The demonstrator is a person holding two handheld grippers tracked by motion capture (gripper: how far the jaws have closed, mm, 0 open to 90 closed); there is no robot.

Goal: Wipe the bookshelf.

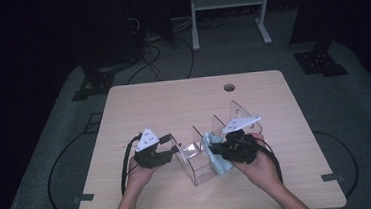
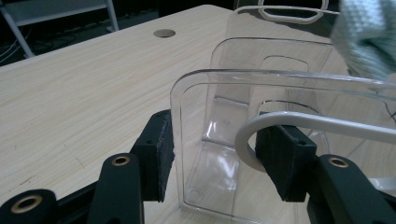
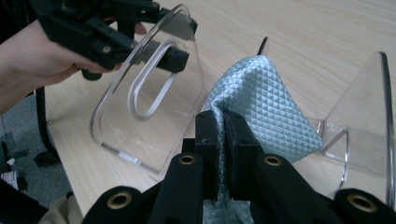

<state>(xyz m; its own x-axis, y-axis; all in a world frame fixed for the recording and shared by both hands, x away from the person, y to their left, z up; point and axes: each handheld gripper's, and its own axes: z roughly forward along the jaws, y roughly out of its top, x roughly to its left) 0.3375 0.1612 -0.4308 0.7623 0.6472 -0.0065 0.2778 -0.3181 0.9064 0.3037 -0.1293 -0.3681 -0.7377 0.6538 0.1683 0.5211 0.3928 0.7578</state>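
A clear acrylic rack [image 1: 200, 159] with upright dividers stands on the wooden table [image 1: 173, 100]. My left gripper [image 1: 173, 148] is shut edgewise on its end panel [image 2: 205, 116]. One pad [image 2: 161, 154] sits against the outer edge and the other pad [image 2: 280, 158] inside the handle cutout. A quilted pale blue cloth [image 3: 266, 102] is pinched in my right gripper [image 3: 223, 140], which is shut on it. The cloth [image 1: 219, 160] hangs down between two dividers, and a corner of it [image 2: 369, 42] rises behind the panels. From the right gripper view, the left gripper [image 3: 180, 37] and its hand hold the panel [image 3: 182, 93].
A round cable hole [image 1: 229, 87] lies near the table's far edge. Taller clear dividers [image 3: 369, 116] rise on the rack's right side. Beyond the table stand a white frame [image 1: 225, 1] and dark stands, with cables on the grey floor.
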